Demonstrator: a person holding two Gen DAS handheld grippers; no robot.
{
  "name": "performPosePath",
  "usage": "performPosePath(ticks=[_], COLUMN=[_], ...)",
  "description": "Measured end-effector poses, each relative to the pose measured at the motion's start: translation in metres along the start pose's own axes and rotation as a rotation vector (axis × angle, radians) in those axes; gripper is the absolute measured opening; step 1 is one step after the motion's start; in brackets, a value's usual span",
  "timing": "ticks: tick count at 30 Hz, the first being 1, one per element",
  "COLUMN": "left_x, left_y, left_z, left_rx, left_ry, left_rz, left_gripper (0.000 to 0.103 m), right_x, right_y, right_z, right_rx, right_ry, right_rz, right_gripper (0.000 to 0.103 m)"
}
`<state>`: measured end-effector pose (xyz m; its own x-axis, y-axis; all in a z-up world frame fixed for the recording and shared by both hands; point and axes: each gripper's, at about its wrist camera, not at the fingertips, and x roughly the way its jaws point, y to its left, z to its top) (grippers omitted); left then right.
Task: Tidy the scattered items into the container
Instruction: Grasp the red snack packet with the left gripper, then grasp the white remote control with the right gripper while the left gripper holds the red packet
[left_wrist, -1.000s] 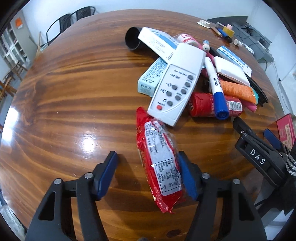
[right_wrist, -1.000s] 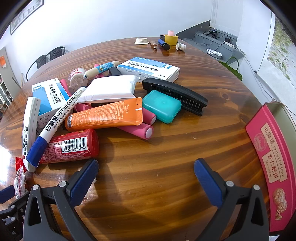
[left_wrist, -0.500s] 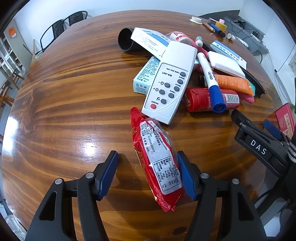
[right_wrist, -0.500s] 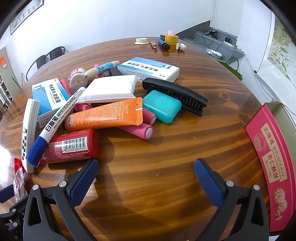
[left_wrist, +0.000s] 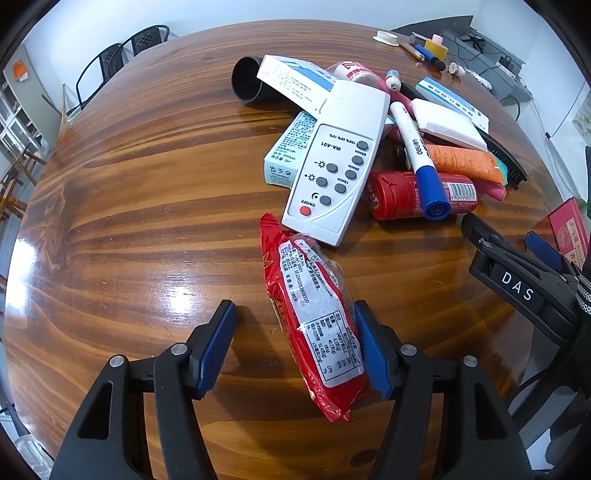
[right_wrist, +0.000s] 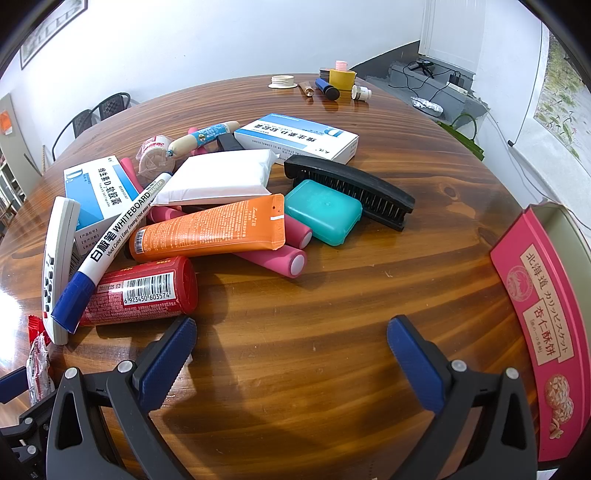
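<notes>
Left gripper (left_wrist: 293, 347), jaws apart, straddles a red snack packet (left_wrist: 314, 328) lying on the bench (left_wrist: 129, 206); its right pad touches the packet, the left stands clear. Right gripper (right_wrist: 291, 358) gapes empty beside the pile: remote (left_wrist: 338, 162) "WA-A01", marker (right_wrist: 110, 236) "WHITEBOARD MARKER"; pink container (right_wrist: 543, 332) at right edge.
</notes>
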<state>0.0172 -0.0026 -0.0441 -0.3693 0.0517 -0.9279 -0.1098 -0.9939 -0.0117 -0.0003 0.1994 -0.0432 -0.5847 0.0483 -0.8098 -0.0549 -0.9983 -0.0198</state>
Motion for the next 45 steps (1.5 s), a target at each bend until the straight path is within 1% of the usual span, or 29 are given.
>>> performPosePath(ticks=[15,18,23,24,25,26,29,31,33,34,36,37,39,40,41,43,45], left_x=[-0.006,-0.003,-0.004,-0.005,-0.007,-0.004,-0.004,-0.005,-0.007,-0.008,-0.009,-0.008,-0.008,-0.009,-0.01,-0.013,-0.016], left_y=[-0.002,0.002,0.002,0.001,0.001,0.009,0.011,0.012,0.013,0.013,0.015,0.016,0.018,0.019,0.02,0.024,0.029], left_z=[-0.005,-0.006,-0.009,-0.01,-0.01,-0.009,-0.01,-0.011,-0.012,-0.012,-0.012,-0.011,-0.01,-0.01,-0.01,-0.01,-0.01], left_rx=[0.008,0.016,0.027,0.029,0.029,0.033,0.034,0.035,0.029,0.028,0.028,0.026,0.022,0.019,0.014,0.005,-0.01], left_ry=[-0.013,-0.017,-0.02,-0.023,-0.03,-0.03,-0.024,-0.024,-0.023,-0.023,-0.023,-0.021,-0.021,-0.02,-0.022,-0.027,-0.031], left_rz=[-0.006,-0.01,-0.016,-0.015,-0.018,-0.018,-0.032,-0.037,-0.046,-0.048,-0.055,-0.061,-0.071,-0.074,-0.077,-0.077,-0.075], left_gripper=[0.066,0.066,0.066,0.059,0.038,0.035,0.034,0.033,0.032,0.032,0.031,0.031,0.031,0.031,0.031,0.031,0.031], right_x=[0.0,0.002,0.0,0.0,-0.001,-0.001,0.002,0.003,0.0,-0.001,-0.002,-0.002,-0.002,-0.003,-0.005,-0.013,-0.029], right_y=[-0.002,-0.004,-0.007,-0.008,-0.009,-0.012,-0.018,-0.022,-0.027,-0.03,-0.035,-0.038,-0.041,-0.044,-0.047,-0.05,-0.043], right_z=[0.002,0.004,0.003,0.002,0.002,0.002,0.005,0.008,0.011,0.013,0.016,0.017,0.02,0.02,0.021,0.025,0.029], right_rx=[-0.011,-0.046,-0.152,-0.164,-0.174,-0.187,-0.199,-0.203,-0.199,-0.197,-0.193,-0.191,-0.189,-0.179,-0.158,-0.122,-0.125], right_ry=[0.0,0.023,0.063,0.069,0.077,0.087,0.101,0.099,0.091,0.087,0.091,0.093,0.103,0.112,0.123,0.124,0.113], right_rz=[0.01,0.038,0.109,0.116,0.121,0.129,0.132,0.133,0.131,0.13,0.131,0.13,0.14,0.152,0.174,0.228,0.295], right_gripper=[0.103,0.103,0.103,0.103,0.103,0.103,0.102,0.098,0.081,0.076,0.061,0.056,0.041,0.037,0.036,0.036,0.037])
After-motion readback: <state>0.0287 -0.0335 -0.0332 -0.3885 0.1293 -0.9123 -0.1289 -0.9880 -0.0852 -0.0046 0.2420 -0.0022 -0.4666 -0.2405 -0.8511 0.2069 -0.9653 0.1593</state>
